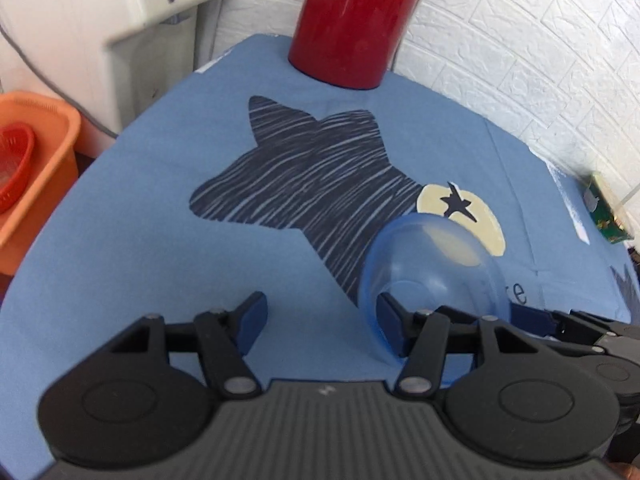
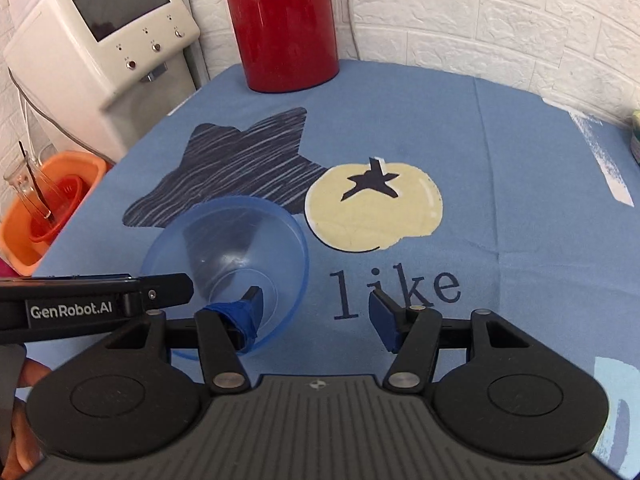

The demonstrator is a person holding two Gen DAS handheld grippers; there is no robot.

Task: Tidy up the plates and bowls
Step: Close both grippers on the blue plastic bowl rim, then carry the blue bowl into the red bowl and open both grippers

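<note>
I see the blue bowl [image 2: 232, 264] between my half-open, empty left tongs [image 1: 320, 312] and right tongs [image 2: 316, 312]; each has one finger inside the rim.

A glossy red metal jug [image 2: 282, 24] stands top centre on the blue printed tablecloth [image 2: 500, 208]; white dispenser [image 2: 104, 36] upper left, orange plastic basin [image 2: 44, 216] left.

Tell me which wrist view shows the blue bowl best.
Right wrist. The blue bowl shows nearly whole there: open mouth, rim and base, tilted, with one finger of the right gripper inside it. The left wrist view shows the bowl blurred, its lower part cut off by the left gripper.
</note>
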